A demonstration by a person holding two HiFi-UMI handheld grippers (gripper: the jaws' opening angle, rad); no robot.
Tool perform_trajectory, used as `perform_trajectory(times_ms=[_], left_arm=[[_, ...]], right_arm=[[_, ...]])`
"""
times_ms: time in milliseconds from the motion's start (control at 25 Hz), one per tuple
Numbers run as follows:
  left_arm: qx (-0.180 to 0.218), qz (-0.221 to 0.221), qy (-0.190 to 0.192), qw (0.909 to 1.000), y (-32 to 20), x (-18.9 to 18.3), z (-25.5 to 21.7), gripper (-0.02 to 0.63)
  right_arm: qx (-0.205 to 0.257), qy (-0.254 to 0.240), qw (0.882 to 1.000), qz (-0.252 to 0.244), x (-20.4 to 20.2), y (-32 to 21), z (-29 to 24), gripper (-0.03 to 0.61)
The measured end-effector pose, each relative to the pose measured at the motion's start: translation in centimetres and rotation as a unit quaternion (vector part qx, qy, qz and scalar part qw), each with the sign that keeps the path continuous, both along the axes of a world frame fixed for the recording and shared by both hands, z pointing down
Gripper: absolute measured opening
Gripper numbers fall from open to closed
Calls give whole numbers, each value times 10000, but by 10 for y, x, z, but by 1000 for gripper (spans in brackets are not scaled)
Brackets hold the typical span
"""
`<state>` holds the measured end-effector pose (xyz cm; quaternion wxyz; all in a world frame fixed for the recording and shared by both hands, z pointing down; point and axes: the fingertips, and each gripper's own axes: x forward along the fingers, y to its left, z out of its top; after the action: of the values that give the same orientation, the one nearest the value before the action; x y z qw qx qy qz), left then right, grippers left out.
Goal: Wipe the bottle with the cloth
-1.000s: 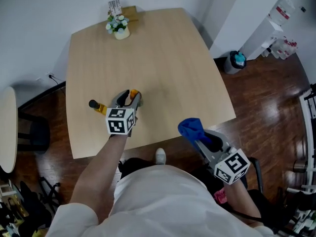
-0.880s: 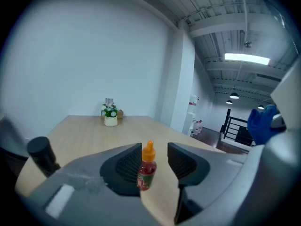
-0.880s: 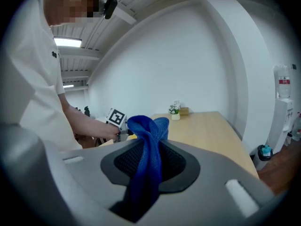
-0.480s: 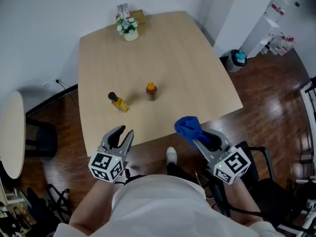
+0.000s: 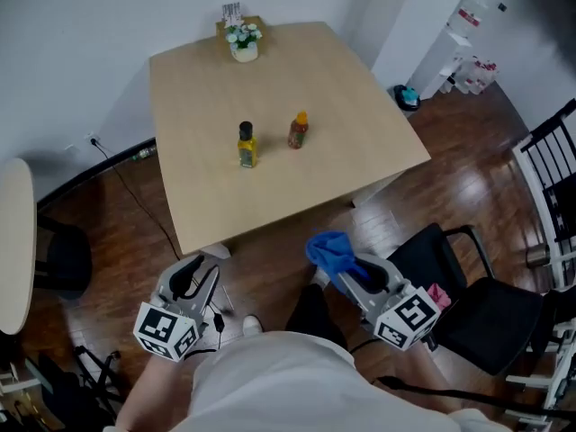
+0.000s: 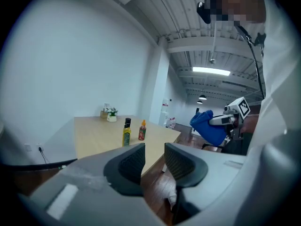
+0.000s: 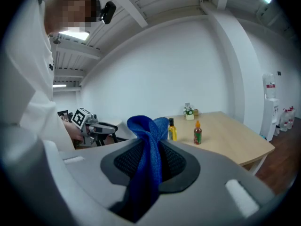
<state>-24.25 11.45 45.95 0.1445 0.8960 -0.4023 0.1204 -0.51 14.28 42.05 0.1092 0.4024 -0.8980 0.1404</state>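
Two bottles stand upright on the wooden table (image 5: 207, 79): a yellow bottle with a black cap (image 5: 246, 145) (image 6: 126, 132) (image 7: 172, 129) and a smaller red bottle with an orange cap (image 5: 298, 130) (image 6: 141, 130) (image 7: 197, 133). My right gripper (image 5: 339, 265) is shut on a blue cloth (image 5: 328, 251) (image 7: 148, 147) (image 6: 208, 127), held off the table over the floor. My left gripper (image 5: 193, 273) (image 6: 153, 161) is open and holds nothing, also off the table near its front edge.
A small pot of white flowers (image 5: 243, 41) sits at the table's far edge. A black chair (image 5: 468, 295) stands to the right of me. A round table (image 5: 13, 241) is at the left. A cable (image 5: 144, 196) runs over the dark wood floor.
The view has pulled back from the table. The yellow bottle, lying on its side before, now stands upright. Both grippers have come back off the table, the right one still holding the cloth.
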Motion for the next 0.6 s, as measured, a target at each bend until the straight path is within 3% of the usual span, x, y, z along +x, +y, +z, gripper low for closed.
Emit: perform_trajectory(times_ms=[160,320,600], left_arm=[[-55,217,60,9997,42,-27,-3,135],[-81,158,226,9996,59,-49,-8,135],[73,447,343,9984,72,-39,-21,124]], right_arm=[[-153,202,9996,-80,-34,43,-1,101],[3,206,9998,-59,-56,57,-17,101],[102,251,9996,30,-62,78,-25,101]])
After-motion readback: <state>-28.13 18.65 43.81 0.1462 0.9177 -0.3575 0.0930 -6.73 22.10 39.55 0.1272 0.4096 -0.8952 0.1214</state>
